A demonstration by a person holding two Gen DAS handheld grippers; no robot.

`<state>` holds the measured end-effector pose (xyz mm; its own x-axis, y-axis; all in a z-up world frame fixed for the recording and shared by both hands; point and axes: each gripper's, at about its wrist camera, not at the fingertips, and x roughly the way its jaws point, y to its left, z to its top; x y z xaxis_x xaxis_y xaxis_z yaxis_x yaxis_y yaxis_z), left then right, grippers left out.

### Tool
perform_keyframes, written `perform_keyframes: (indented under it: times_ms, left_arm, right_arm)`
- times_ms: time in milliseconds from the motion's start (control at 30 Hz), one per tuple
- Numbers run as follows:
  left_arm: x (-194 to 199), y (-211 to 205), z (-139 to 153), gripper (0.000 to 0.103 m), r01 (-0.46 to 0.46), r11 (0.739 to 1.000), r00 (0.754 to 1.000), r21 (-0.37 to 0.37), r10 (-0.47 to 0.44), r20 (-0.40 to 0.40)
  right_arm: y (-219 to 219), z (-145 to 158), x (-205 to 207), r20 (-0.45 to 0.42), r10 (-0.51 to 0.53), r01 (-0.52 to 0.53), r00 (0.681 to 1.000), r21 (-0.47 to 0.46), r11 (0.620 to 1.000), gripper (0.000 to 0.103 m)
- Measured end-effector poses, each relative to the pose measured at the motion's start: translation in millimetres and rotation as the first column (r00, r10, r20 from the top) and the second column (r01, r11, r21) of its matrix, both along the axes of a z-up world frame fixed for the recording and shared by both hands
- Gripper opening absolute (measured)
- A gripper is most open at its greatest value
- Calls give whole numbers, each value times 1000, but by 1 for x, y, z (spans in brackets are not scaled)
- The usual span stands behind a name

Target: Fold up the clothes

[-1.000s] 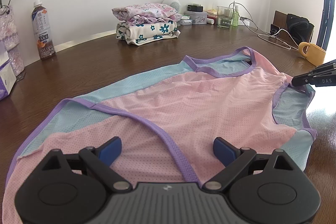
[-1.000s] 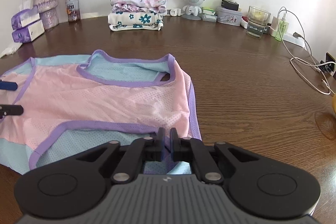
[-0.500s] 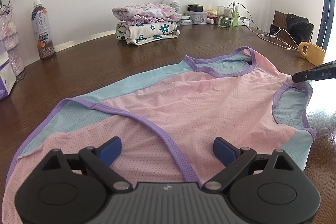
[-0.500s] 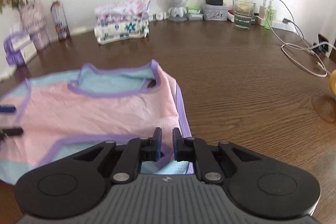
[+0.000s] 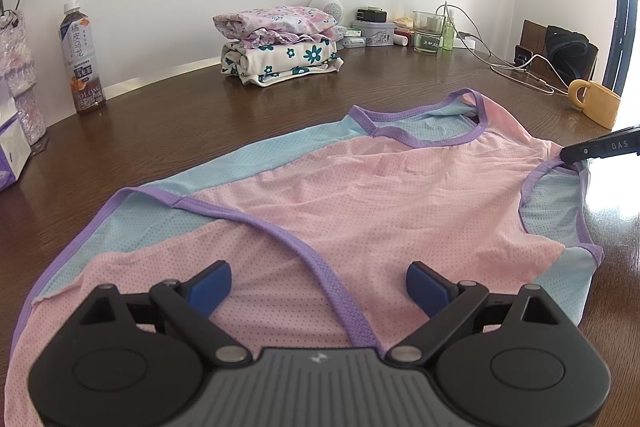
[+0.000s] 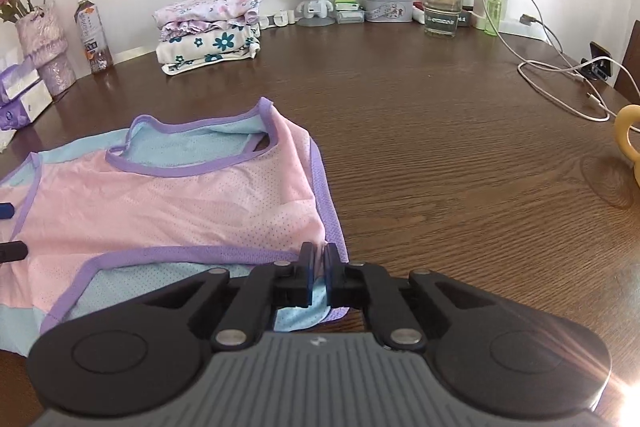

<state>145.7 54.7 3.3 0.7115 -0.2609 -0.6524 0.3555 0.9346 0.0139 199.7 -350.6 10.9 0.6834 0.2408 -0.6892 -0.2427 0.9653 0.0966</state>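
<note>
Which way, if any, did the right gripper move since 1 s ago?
Yes. In its own view the glass and folded stack slid left, so the right gripper, shut on the shirt, swung right.

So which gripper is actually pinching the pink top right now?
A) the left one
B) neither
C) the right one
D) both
C: the right gripper is closed on the pink top at its purple-trimmed edge, while the left gripper sits wide open above the fabric.
</note>
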Motion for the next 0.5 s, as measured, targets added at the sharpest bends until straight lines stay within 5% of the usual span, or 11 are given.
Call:
perform_keyframes:
  times_ms: [233,400,500]
  left_arm:
    - [-12,9,14,91,10,995,1000,-96,-10,-4]
    - [-50,17,29,90,3,988,1000,-156,0,23]
    - [-72,16,27,77,-8,991,1000,-130,6,-10]
  right_arm:
    - [24,24,-33,60,148,-156,987,148,977,15]
    - [68,22,-50,-12,353,-337,935,267,903,20]
    - [79,13,-52,-79,409,-357,909,355,864,23]
